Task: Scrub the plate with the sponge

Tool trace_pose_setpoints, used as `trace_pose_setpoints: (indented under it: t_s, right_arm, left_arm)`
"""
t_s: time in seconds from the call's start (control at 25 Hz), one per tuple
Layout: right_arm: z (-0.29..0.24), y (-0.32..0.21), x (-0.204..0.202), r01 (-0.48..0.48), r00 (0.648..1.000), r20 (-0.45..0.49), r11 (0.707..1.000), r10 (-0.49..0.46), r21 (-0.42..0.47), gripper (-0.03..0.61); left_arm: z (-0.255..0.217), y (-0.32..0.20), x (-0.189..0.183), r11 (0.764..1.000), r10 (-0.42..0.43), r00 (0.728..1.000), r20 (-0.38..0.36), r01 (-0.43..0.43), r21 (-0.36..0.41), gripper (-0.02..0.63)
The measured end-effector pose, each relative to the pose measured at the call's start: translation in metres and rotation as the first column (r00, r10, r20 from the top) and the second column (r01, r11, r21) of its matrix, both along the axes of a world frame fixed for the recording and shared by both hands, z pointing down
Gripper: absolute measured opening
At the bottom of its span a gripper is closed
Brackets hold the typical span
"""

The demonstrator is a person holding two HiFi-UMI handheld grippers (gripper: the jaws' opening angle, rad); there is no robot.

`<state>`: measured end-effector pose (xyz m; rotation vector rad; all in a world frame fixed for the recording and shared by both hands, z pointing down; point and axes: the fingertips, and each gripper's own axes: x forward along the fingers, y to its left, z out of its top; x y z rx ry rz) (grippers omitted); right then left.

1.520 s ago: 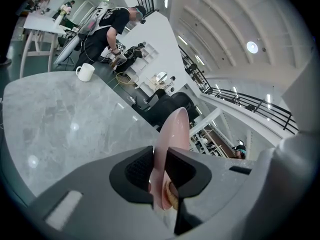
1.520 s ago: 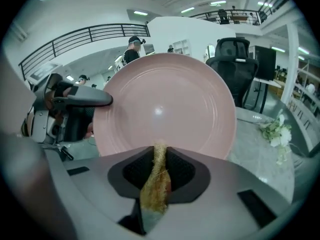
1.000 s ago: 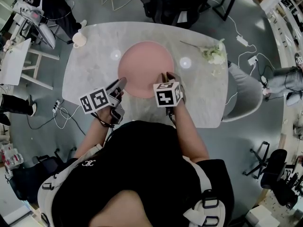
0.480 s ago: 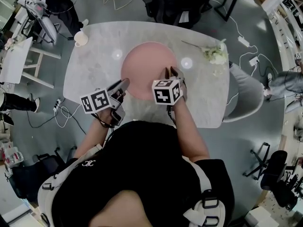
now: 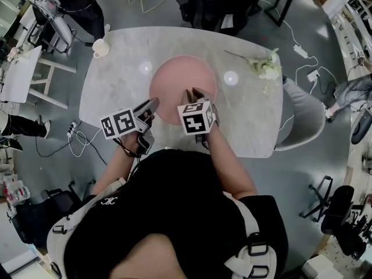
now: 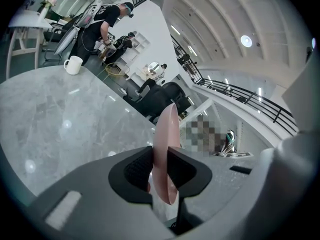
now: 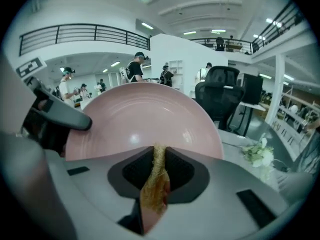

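**Counter** (image 5: pixel 116 80): pale grey marbled top with rounded corners, seen from above in the head view.

**Plate** (image 5: pixel 183 86): round, pink, with faint concentric rings on its face (image 7: pixel 140 119). It sits at the middle of the counter. Its near-left rim is pinched by the left claw, and in the left gripper view it shows edge-on (image 6: pixel 165 149).

**Left claw** (image 5: pixel 150 106): closed on the plate's rim, with both dark pads pressed against the pink edge (image 6: pixel 160 171). Its marker cube (image 5: pixel 123 122) sits near the counter's front edge.

**Right claw** (image 5: pixel 195 93): closed on the sponge, with hardly any gap between the pads (image 7: pixel 156 166). It is held over the near part of the plate's face. Its marker cube (image 5: pixel 196 116) sits just behind the jaws.

**Sponge** (image 7: pixel 156 179): a thin, fibrous, yellow-brown pad clamped edge-on between the right claw's pads. Its far end points at the plate's face. Whether it touches the plate cannot be told.

**Mug** (image 5: pixel 100 48): white, upright at the far-left corner of the counter, well apart from the plate (image 6: pixel 73 64).

**Flower sprig** (image 5: pixel 264 67): white blooms on a stem, lying at the far-right of the counter (image 7: pixel 260 154).

**Office chair** (image 5: pixel 224 4): black, beyond the counter's far edge (image 7: pixel 222 91).

**Grey chair** (image 5: pixel 302 118): at the counter's right end.
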<state>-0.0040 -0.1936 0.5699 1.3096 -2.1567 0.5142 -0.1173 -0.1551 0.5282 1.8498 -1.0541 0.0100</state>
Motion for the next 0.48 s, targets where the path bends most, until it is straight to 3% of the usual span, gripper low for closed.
trace_pose_setpoints:
  t_s: [0.2,0.48]
  right_arm:
    - [-0.008,0.015,-0.024,0.101,0.988,0.123,0.994,-0.095,-0.05,0.067]
    - [-0.019,0.02,-0.053,0.215,0.956,0.207,0.977,-0.209,-0.006,0.067]
  left_arm:
    - [0.007,-0.002,-0.003,0.999,-0.024,0.999,-0.036,0.023,-0.039,0.075]
    - [0.009,-0.003,0.007,0.998,0.004,0.999,-0.05,-0.007,-0.06,0.075]
